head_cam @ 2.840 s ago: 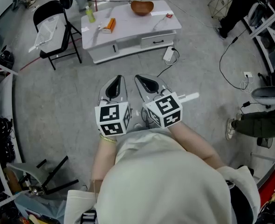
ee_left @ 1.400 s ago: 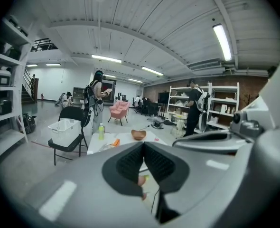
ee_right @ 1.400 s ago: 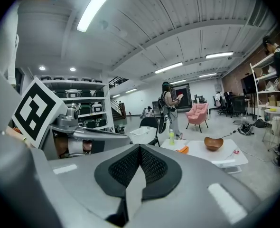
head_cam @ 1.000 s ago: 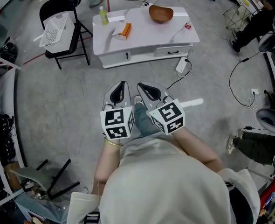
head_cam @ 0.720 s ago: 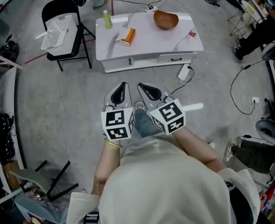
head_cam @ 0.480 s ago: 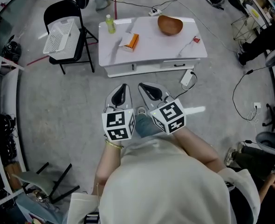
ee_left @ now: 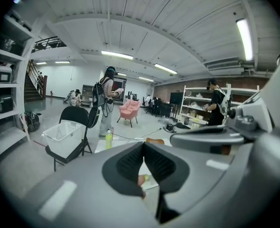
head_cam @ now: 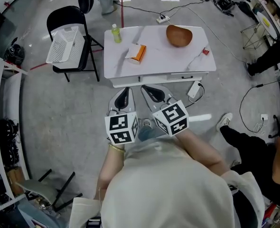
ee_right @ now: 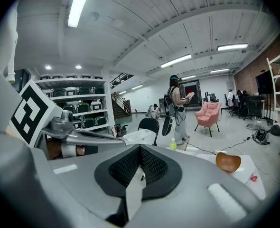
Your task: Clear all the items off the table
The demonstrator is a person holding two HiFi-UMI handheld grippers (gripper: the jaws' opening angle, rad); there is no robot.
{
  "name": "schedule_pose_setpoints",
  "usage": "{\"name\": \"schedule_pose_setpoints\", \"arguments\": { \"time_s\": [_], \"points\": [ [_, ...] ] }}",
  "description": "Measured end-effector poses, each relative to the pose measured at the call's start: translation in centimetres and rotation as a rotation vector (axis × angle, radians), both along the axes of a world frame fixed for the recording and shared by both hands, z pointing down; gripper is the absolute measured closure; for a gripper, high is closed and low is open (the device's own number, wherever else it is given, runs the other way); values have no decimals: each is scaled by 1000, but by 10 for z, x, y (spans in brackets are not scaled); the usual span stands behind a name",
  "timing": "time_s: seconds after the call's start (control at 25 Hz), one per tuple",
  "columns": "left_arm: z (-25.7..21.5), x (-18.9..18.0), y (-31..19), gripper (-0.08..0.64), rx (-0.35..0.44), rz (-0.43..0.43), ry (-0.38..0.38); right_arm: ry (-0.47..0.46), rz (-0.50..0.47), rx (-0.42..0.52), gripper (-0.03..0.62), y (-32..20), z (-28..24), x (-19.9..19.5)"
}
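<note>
Holding left gripper [head_cam: 125, 90] and right gripper [head_cam: 147, 90] just short of the desk [head_cam: 159, 61], jaws clenched, empty. Probably a light, stiff bowl [head_cam: 179, 35] at its far right; better pinch the rim.

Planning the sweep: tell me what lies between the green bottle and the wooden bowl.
Bare tabletop, in the head view; the orange box lies nearer the camera.

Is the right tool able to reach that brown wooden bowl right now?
Probably not yet: the right tool is short of the white table, the brown wooden bowl sits far back. Nothing blocks it.
</note>
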State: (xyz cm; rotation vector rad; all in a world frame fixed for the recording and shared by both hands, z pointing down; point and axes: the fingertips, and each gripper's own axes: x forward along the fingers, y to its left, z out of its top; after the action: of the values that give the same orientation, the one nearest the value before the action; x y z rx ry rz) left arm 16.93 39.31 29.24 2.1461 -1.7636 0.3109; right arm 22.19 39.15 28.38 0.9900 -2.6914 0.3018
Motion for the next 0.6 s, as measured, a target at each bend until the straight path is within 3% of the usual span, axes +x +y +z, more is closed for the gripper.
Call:
{"name": "schedule_pose_setpoints", "arguments": {
  "time_s": [0.6],
  "points": [
    [10, -13, -74, 551, -10, -16, -4, -10, -8, -13, 598, -77, 9, -9]
  ]
}}
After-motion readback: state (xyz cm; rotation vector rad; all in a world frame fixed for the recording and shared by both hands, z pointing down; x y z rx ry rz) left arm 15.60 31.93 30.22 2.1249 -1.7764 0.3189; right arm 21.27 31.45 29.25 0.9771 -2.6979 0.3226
